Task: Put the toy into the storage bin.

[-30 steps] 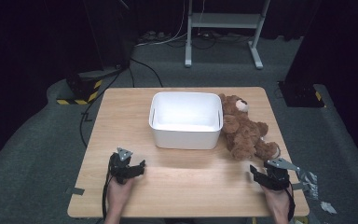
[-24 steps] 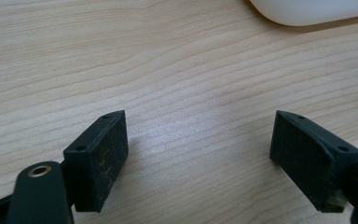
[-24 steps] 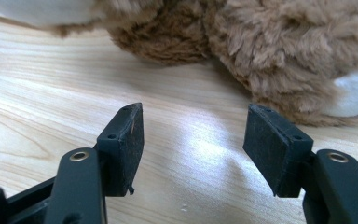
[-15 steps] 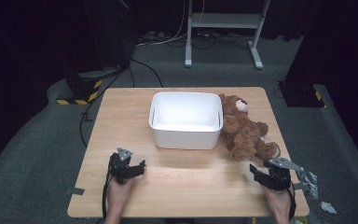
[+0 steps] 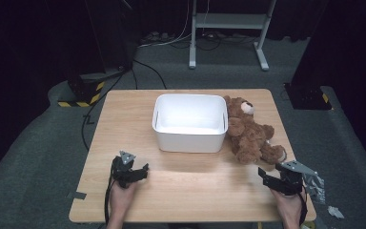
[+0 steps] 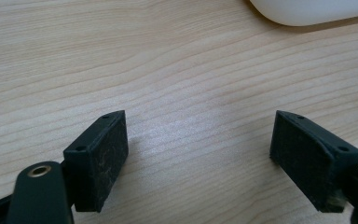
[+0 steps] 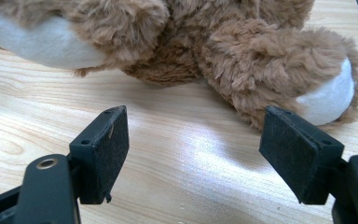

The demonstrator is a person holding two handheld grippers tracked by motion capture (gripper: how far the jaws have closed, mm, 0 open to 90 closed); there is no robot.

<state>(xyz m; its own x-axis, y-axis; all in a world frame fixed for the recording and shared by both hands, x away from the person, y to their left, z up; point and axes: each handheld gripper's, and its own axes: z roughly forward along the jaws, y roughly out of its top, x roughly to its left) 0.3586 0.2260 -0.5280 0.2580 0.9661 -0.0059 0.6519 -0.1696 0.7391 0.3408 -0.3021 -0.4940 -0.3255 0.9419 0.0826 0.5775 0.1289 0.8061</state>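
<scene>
A brown teddy bear [image 5: 248, 133] lies on the wooden table [image 5: 124, 114], right against a white tub [image 5: 189, 123] at the table's middle. My right gripper [image 5: 265, 177] rests near the front right corner, just short of the bear's feet. In the right gripper view the bear's legs [image 7: 261, 56] lie beyond my right gripper [image 7: 196, 126]. Its jaws have just been opening and stand wide with only bare wood between them. My left gripper [image 5: 140, 172] rests at the front left. In its own view my left gripper [image 6: 198, 130] is open over bare wood, and the tub's corner [image 6: 307, 9] shows at the top.
The tub looks empty inside. Crumpled silvery scraps [image 5: 317, 187] lie on the floor off the table's right front corner. A metal stand [image 5: 228, 21] and a black-and-yellow striped base [image 5: 81, 98] with cables sit on the floor behind the table.
The right gripper's jaws stand a little wider apart than before. Both hands stay about where they were, and the bear and the tub have not moved.
</scene>
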